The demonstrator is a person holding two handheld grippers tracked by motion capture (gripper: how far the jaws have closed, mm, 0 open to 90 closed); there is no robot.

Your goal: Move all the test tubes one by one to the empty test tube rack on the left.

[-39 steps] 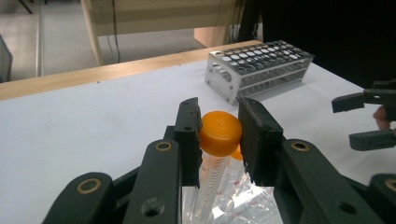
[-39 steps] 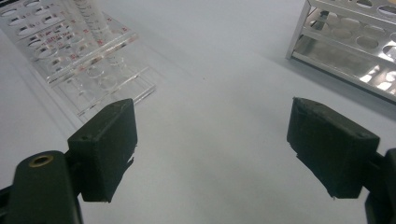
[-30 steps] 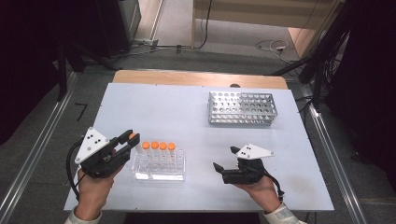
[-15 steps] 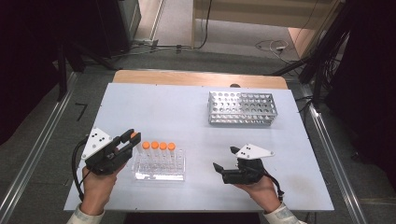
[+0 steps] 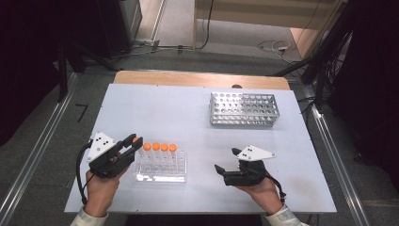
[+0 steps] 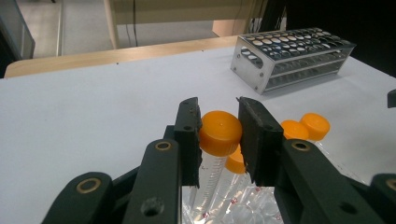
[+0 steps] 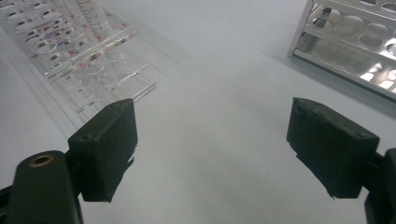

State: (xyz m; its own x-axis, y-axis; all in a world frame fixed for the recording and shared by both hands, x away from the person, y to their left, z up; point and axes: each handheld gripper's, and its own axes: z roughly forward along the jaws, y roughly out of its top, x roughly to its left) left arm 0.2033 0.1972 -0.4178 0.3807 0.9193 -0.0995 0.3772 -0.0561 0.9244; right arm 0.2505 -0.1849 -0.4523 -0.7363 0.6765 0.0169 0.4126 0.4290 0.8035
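there, four orange-capped tubes in clear rack.

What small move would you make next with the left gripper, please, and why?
Probably lift straight up. The left gripper is shut on the orange-capped tube, whose lower part appears to sit in the clear rack; a vertical pull should free it without knocking the neighbouring tubes. The right gripper stands open, clear of it.

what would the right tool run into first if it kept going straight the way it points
Probably nothing soon. The right tool, open, looks along bare table. The clear tube rack lies off to one side of that line and the metal rack off to the other. Depth is hard to judge, so it might brush either.
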